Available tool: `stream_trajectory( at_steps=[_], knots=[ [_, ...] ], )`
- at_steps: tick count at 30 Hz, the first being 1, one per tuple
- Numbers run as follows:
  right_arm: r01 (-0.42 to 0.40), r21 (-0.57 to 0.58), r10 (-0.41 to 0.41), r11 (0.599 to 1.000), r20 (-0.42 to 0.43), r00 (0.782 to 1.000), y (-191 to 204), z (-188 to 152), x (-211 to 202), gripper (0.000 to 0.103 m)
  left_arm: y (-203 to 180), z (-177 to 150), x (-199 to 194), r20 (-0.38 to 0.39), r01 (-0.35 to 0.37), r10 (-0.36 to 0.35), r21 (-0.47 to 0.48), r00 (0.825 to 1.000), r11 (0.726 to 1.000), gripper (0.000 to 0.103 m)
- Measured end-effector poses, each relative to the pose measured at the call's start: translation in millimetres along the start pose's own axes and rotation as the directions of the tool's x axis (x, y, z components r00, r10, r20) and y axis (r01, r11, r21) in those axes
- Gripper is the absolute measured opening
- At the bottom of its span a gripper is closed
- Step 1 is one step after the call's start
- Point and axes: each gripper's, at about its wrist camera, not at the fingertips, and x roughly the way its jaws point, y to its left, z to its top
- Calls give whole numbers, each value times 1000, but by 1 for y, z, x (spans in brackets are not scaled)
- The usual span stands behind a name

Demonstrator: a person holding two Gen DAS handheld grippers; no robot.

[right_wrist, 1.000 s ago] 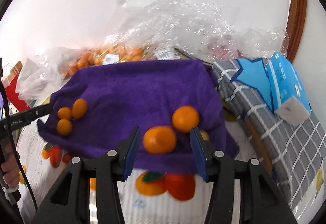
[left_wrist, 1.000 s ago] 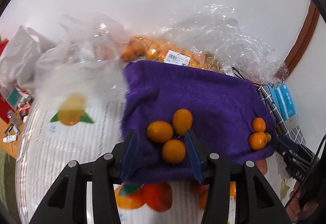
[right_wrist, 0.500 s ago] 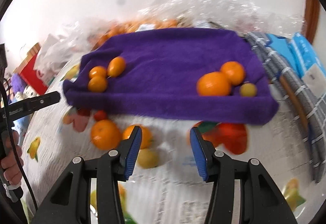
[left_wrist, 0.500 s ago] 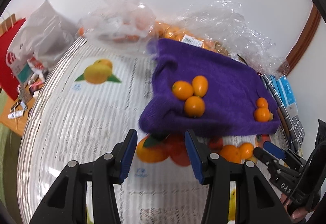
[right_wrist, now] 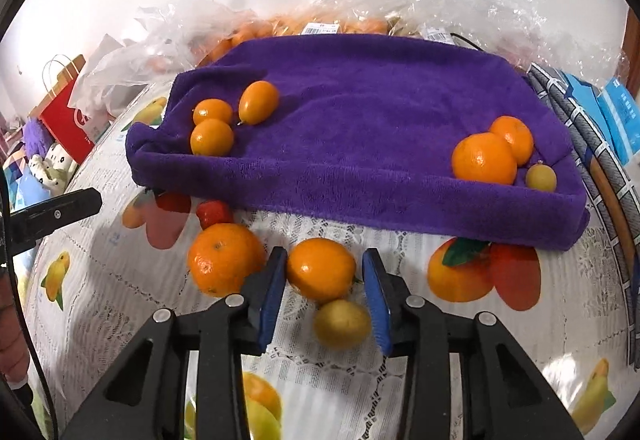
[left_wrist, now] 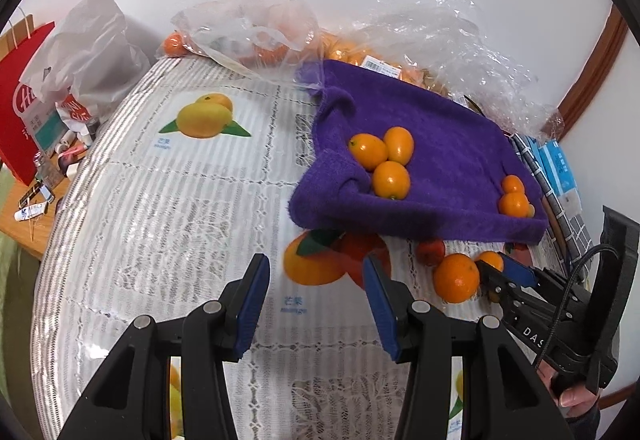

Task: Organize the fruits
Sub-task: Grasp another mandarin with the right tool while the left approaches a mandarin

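Note:
A purple towel (right_wrist: pixel 360 112) lies at the back of the table, also in the left wrist view (left_wrist: pixel 440 144). Three kumquats (right_wrist: pixel 224 120) sit on its left part, two oranges (right_wrist: pixel 488 156) and a small yellow fruit (right_wrist: pixel 541 178) on its right. My right gripper (right_wrist: pixel 324 280) is open, its jaws either side of an orange (right_wrist: pixel 320 268) on the table. A larger orange (right_wrist: pixel 222 258), a yellowish fruit (right_wrist: pixel 342 324) and a small red fruit (right_wrist: pixel 214 212) lie beside it. My left gripper (left_wrist: pixel 316 288) is open and empty over the tablecloth, left of the right gripper (left_wrist: pixel 504 276).
The tablecloth (left_wrist: pixel 180 208) is white lace with printed fruit. Clear plastic bags of fruit (left_wrist: pixel 256 32) line the back wall. A red paper bag (left_wrist: pixel 20 88) and clutter stand at the left. A grey checked cloth with blue packets (right_wrist: pixel 600 108) lies at the right.
Both grippers have pulled back from the towel toward the near side of the table. The right gripper has come down around an orange on the tablecloth.

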Motion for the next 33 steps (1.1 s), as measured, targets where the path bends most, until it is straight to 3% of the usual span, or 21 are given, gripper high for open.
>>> stream_trajectory(
  at_steps=[4, 9, 15, 21, 22, 33],
  knots=[
    [-19, 14, 18, 1000, 30, 999, -7, 3, -15, 38, -16, -1, 5, -10, 23, -22, 26, 1000, 999, 46],
    [12, 33, -15, 999, 90, 996, -25, 4, -44, 38, -52, -4, 17, -45, 89, -86, 69, 995, 994, 46],
    [50, 70, -56, 996, 88, 995, -57, -10, -62, 38, -95, -11, 31, -82, 139, -129, 125, 988, 982, 46],
    [74, 105, -81, 992, 59, 995, -84, -31, -68, 38, -115, -18, 47, -113, 95, -79, 140, 990, 986, 46],
    [74, 118, -81, 990, 55, 995, -88, -35, -68, 38, -116, -19, 48, -111, 89, -73, 139, 991, 986, 42],
    [65, 140, -73, 988, 53, 996, -90, -44, -73, 38, -111, -19, 32, -108, 102, -91, 103, 990, 989, 40]
  ],
)
